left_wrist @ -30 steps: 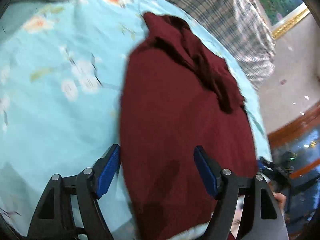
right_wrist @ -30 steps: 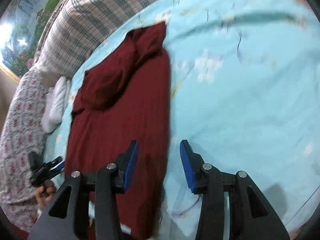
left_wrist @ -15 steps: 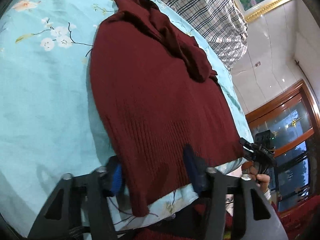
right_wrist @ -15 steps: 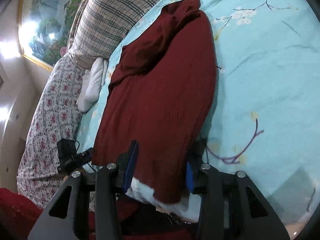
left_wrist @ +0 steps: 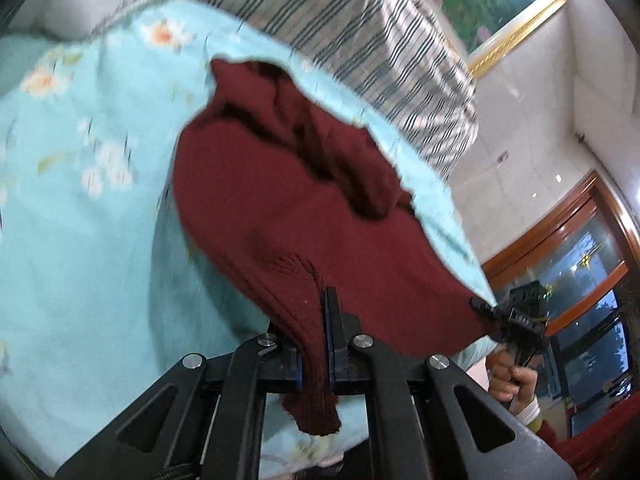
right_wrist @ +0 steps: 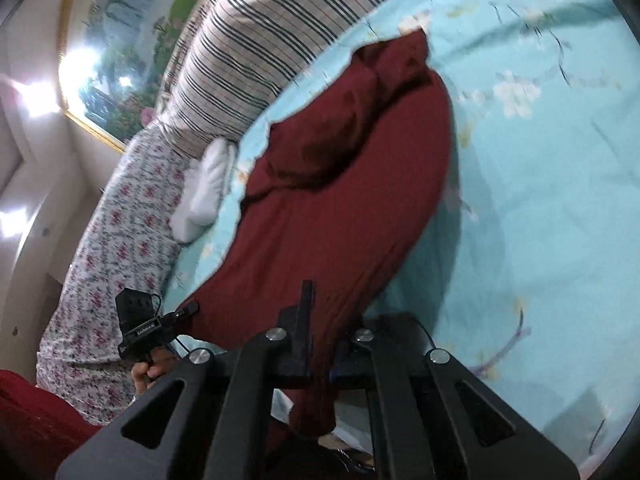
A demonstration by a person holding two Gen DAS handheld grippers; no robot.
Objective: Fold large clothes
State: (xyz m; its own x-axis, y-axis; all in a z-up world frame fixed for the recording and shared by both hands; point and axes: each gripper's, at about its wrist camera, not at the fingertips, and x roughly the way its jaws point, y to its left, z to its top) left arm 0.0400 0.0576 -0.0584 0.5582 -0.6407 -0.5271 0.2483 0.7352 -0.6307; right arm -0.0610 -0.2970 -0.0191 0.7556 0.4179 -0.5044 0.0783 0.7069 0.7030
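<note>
Gripping the near hem of a dark red sweater [left_wrist: 288, 216], the left gripper [left_wrist: 316, 336] has its jaws pressed together on a bunched corner of the knit, which hangs in a short tail below the pads. The right gripper [right_wrist: 320, 332] pinches the hem's other corner the same way, fabric squeezed between its closed jaws. Both sets of jaws have just been closing onto the cloth. The sweater lies lengthwise on a light blue flowered sheet [left_wrist: 80, 220], its near edge raised, its far end rumpled close to a striped pillow [left_wrist: 360, 40]. Bare sheet stretches wide on the side away from the pillow. A white cloth [right_wrist: 204, 192] lies near a floral cover [right_wrist: 112, 260] at the bed's edge, just beside the sweater.
</note>
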